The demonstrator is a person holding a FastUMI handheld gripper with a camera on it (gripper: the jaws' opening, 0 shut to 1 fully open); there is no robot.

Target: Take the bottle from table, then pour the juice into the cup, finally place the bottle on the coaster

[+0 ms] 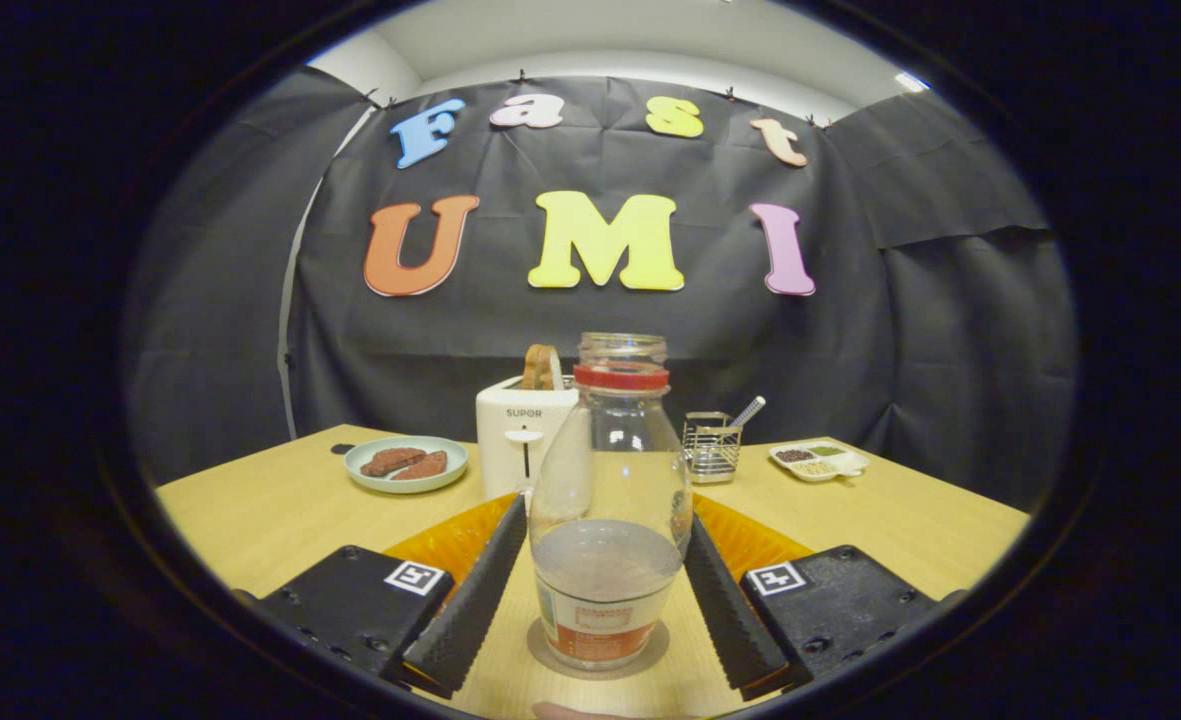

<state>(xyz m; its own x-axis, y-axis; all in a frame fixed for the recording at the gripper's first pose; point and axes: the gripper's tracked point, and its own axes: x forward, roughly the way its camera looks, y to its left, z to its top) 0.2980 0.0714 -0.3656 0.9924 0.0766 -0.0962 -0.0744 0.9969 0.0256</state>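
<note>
Two jaws of the gripper (605, 590) flank the bottle (610, 520), seemingly touching its sides, though a firm grip is unclear. It stands upright on a round coaster (650, 655) on the counter (280, 510), apparently already delivered.

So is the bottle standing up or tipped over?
Standing up. The bottle sits upright on a round coaster, red collar on top, liquid level flat, between the gripper fingers, which flank its sides.
</note>
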